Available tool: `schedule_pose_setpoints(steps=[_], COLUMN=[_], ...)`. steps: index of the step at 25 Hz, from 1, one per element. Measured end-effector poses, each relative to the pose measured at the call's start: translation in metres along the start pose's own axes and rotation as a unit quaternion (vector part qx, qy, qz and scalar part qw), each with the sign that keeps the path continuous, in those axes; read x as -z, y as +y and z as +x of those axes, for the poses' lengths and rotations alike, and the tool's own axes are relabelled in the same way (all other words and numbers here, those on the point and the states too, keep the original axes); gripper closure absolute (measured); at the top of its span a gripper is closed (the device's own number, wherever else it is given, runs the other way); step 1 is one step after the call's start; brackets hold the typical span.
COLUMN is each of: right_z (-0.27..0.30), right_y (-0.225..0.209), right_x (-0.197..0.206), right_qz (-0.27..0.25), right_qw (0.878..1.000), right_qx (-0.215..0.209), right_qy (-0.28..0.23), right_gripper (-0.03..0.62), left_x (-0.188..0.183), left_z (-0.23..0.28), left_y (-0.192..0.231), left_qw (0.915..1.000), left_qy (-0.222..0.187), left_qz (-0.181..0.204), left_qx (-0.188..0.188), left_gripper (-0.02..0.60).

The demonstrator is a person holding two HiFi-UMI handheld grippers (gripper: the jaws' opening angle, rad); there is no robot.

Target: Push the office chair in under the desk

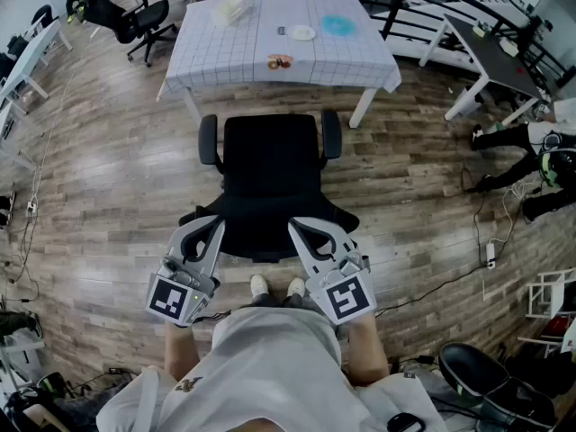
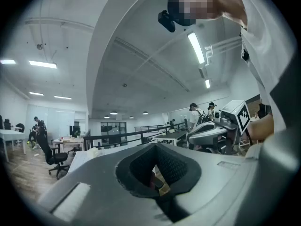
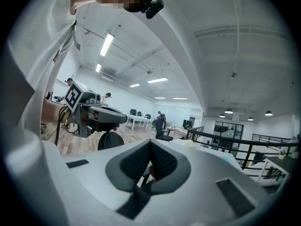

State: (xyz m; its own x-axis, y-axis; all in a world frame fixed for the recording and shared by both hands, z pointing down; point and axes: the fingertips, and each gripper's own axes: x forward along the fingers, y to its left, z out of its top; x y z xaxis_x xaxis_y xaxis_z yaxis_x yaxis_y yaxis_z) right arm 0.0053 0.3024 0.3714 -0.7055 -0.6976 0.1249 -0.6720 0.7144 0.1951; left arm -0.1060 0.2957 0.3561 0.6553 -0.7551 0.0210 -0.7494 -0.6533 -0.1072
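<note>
The black office chair [image 1: 270,165] is standing on the wooden floor [image 1: 99,205] just in front of the desk [image 1: 225,52], apart from it and not under it, with its two armrests being shown on the side nearer the desk. Both hand-held grippers are being held at the chair's near edge, the left hand-held gripper [image 1: 216,225] toward its left part and the right hand-held gripper [image 1: 295,227] toward its right. Whether their tips are touching the chair cannot be told. The jaws of each are being pressed together, with nothing gripped between them. The person's shoes [image 1: 259,286] are being seen just behind the chair. The desk is being covered by a white checked cloth, on which a small plate [image 1: 302,32] and a blue round patch [image 1: 340,25] are lying. A second black chair [image 1: 144,21] is standing well apart at the upper left.
</note>
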Motion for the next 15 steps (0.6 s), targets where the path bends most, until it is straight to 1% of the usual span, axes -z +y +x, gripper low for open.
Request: schedule_pose_setpoints(steps=[6,9,12,15], right_z=[-0.0025,-0.003,-0.0048,-0.0057], right_y=[0.004,0.0064,0.0065,0.0063], right_x=[0.0009,-0.0006,-0.0036,-0.0046], right_qz=[-0.002,-0.017,-0.018,-0.03], right_qw=[1.0,1.0,1.0,1.0], right_qx=[0.0,0.0,-0.001,-0.007], right_qy=[0.005,0.0,-0.006,-0.002], right_gripper=[0.588,0.589,0.588,0.586], left_x=[0.0004,-0.0009,-0.0003,0.0065], left_z=[-0.0032,-0.0043,-0.0053,-0.0073], left_y=[-0.0035,-0.006,-0.0095,-0.0086], left_qw=[1.0,0.9999,0.9993,0.9978], left_qy=[0.003,0.0,0.001,0.021], left_qz=[0.005,0.015,0.035,0.061], left_qx=[0.003,0.007,0.016,0.019], left_gripper=[0.578,0.578,0.578,0.578])
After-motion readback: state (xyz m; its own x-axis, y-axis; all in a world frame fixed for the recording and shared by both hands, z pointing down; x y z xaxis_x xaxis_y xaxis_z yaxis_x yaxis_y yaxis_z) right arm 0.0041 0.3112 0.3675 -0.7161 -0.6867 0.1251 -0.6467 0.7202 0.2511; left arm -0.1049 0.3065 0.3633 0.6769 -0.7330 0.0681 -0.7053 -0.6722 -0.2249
